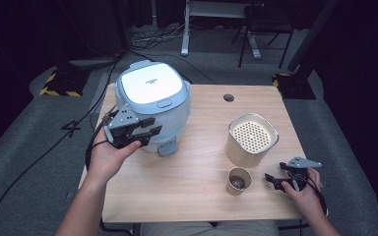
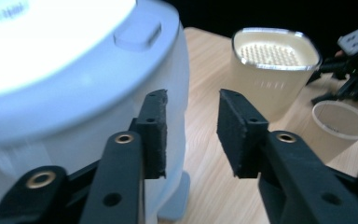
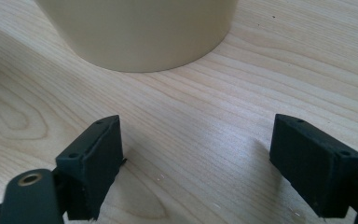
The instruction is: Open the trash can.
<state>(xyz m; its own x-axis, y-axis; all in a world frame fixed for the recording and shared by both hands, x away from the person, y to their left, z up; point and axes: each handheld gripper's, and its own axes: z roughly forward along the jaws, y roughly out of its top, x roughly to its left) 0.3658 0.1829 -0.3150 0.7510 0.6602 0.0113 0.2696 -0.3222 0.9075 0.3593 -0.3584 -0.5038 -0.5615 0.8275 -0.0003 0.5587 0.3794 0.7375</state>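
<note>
Light falls from above onto my table (image 1: 202, 196), while the room around it sinks into near black. The cooker's lid (image 2: 51, 42) glares blown-out white beside my left claw (image 2: 191, 135), soft and out of focus. Under my right claw (image 3: 196, 168), faint shadows lie on sharp wood grain.

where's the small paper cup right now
In the high view the small paper cup stands near the table's front edge on the right half, just in front of the cream perforated-top container and left of the right gripper.

high: overhead, facing forward-down | gripper views: low, close | shared: beige container (image 1: 252, 139) (image 2: 274, 77) (image 3: 140, 32)
</note>
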